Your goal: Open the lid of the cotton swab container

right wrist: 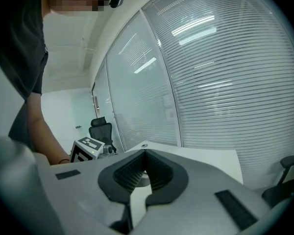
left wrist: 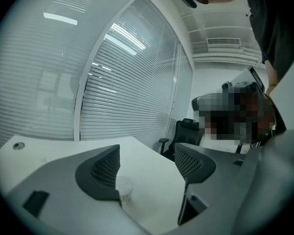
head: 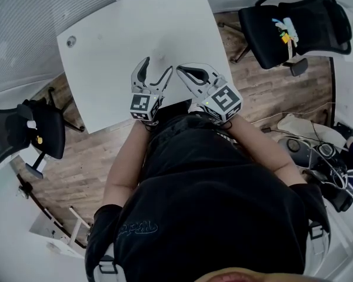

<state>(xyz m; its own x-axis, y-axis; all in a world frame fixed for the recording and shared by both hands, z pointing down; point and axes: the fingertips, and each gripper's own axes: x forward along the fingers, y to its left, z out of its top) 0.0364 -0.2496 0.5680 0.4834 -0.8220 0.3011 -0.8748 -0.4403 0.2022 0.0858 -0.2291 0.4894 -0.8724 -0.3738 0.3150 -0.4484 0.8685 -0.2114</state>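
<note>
The cotton swab container [left wrist: 125, 190] is a small clear tub with white swab heads at its top. In the left gripper view it stands on the white table [left wrist: 152, 180], close against the inner side of the left jaw. My left gripper [left wrist: 147, 151] is open, and its pads do not press on the tub. I cannot make the container out in the head view, where the left gripper [head: 157, 66] spreads its jaws over the table's near edge. Right beside it, my right gripper [head: 179, 69] is shut with nothing between its pads [right wrist: 145, 152]. A small pale round object [right wrist: 143, 178] shows behind them.
The white table [head: 123, 34] has a cable grommet [head: 71, 40] at its far left corner. Black office chairs stand at the right [head: 294, 25] and the left [head: 23, 134] on the wood floor. Cables and gear [head: 323, 157] lie at the right. Blinds cover the glass walls.
</note>
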